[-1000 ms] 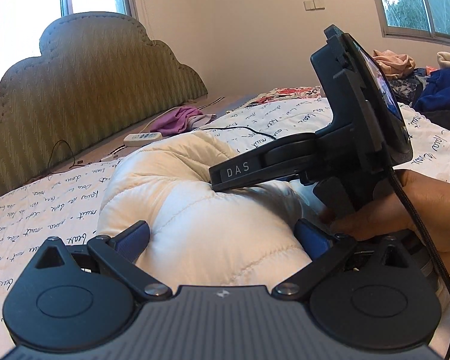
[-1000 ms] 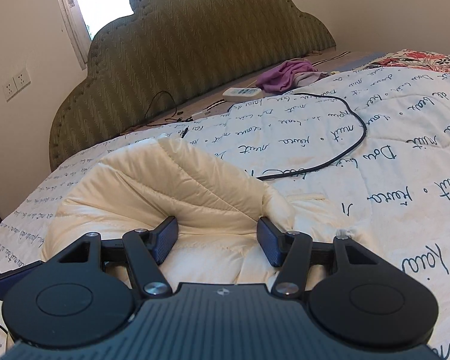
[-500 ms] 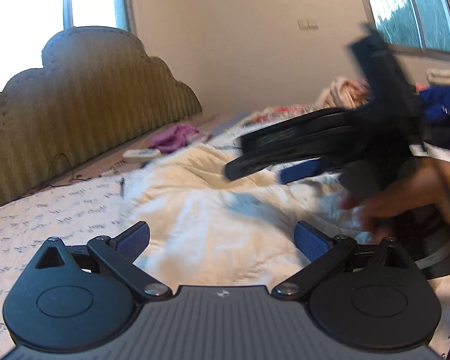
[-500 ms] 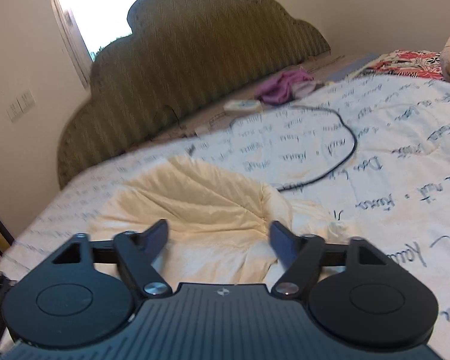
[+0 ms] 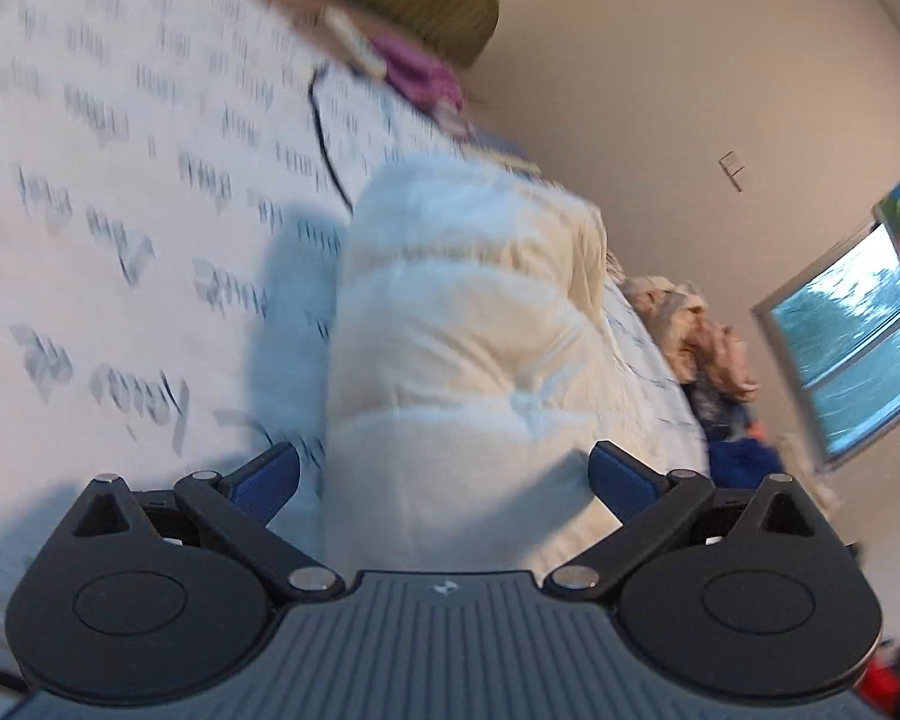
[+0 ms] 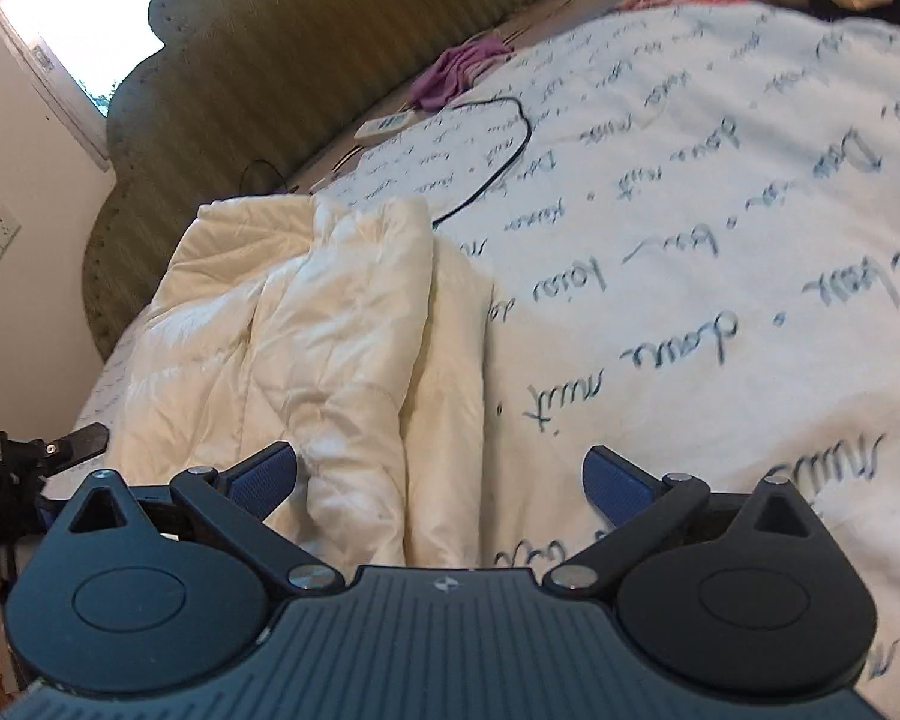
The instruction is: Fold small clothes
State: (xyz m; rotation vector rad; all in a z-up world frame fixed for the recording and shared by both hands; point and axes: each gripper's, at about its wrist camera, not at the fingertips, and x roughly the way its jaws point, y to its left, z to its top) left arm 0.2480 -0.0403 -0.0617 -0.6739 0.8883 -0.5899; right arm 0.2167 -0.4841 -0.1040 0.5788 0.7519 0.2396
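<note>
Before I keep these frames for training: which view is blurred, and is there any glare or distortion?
Left wrist view: motion blur smears the bedspread lettering and the cream padded garment; horizon strongly tilted. Right wrist view: sharper, lettering readable, the window blown out white, fisheye bending the headboard.

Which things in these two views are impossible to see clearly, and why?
- Left wrist view: the bedspread writing is smeared by motion blur.
- Left wrist view: the near end of the cream quilted garment is hidden behind the tool body.
- Right wrist view: the left tool is cut off by the frame edge.
</note>
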